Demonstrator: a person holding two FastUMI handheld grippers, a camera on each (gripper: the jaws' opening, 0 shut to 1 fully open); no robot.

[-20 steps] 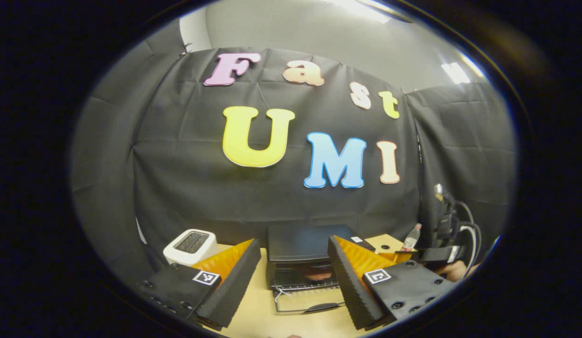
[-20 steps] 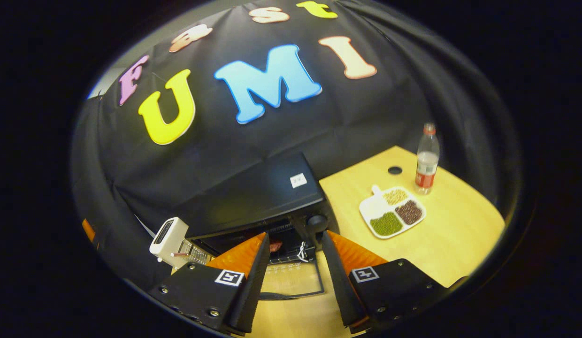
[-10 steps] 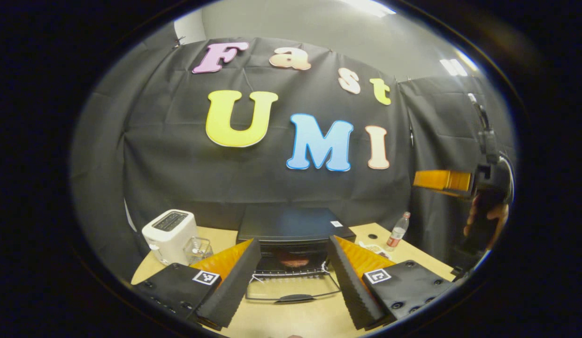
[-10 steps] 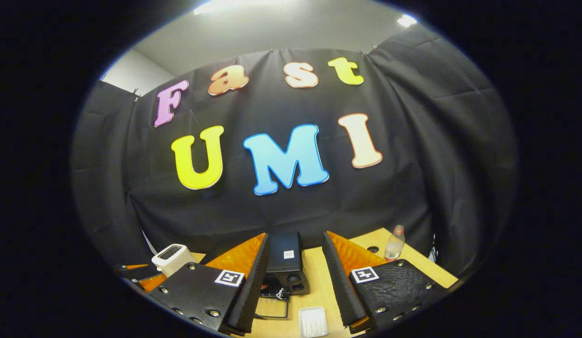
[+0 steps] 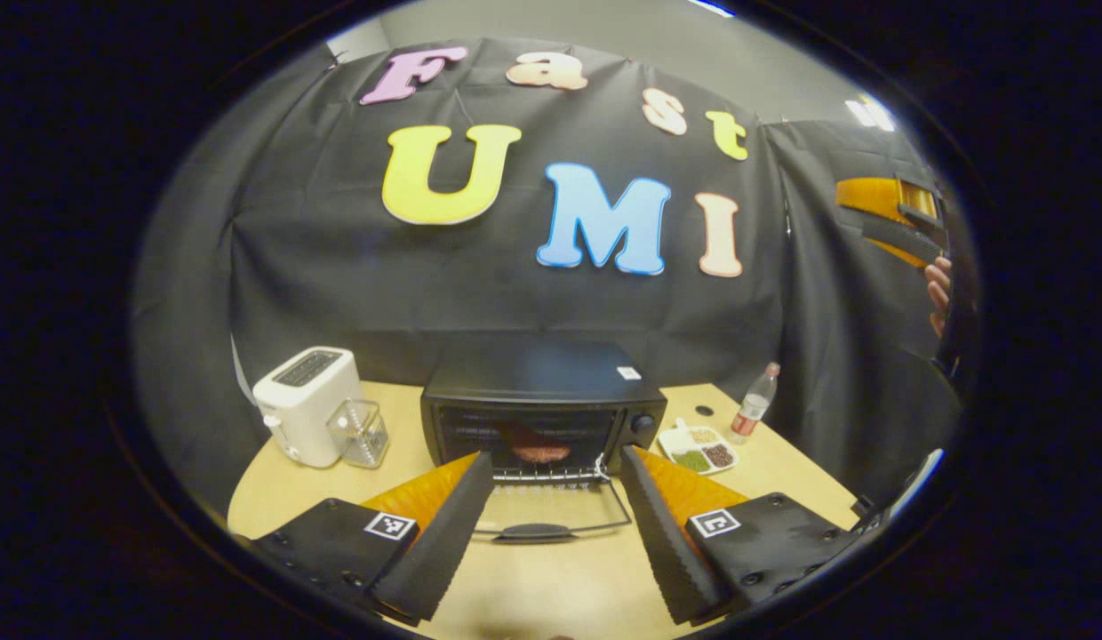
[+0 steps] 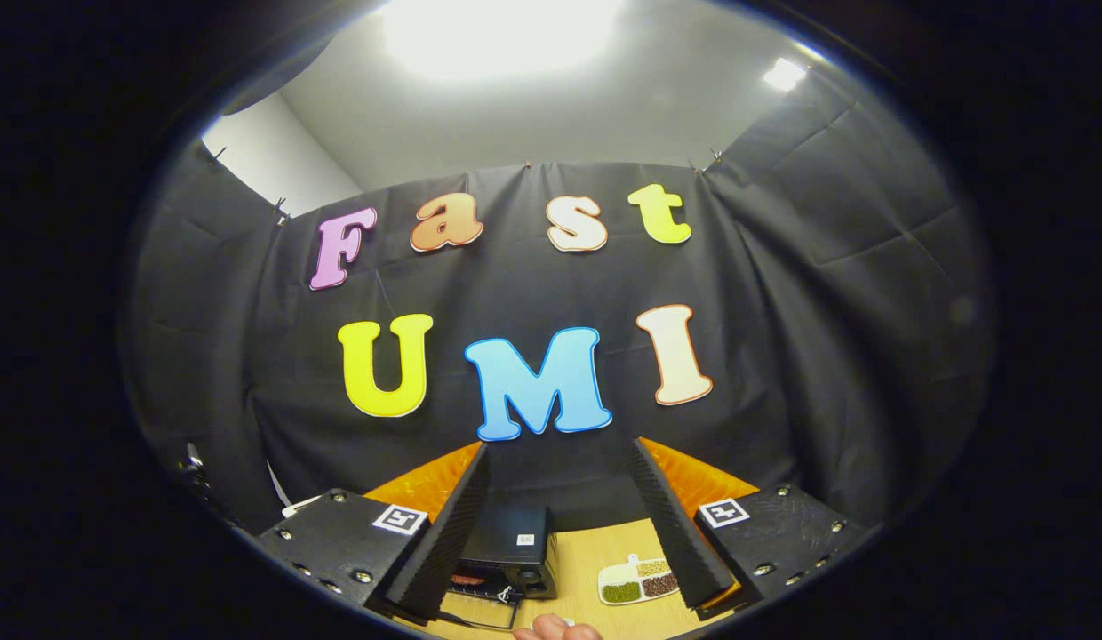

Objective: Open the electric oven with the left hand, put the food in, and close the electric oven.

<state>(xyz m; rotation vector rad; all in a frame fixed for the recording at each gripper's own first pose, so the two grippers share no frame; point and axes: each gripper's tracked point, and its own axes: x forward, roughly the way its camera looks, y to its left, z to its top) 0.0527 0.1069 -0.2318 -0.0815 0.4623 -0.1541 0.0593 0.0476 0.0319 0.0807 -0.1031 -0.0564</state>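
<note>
The right gripper (image 6: 558, 524) is hanging high above the table (image 6: 579, 556) with its fingers spread apart and nothing between them. Far below, the electric oven (image 6: 508, 558) is sitting with its door (image 6: 480, 609) lying open. A divided plate (image 6: 638, 580) of beans is resting just beside it. A hand (image 6: 555, 629) is showing at the bottom edge.
</note>
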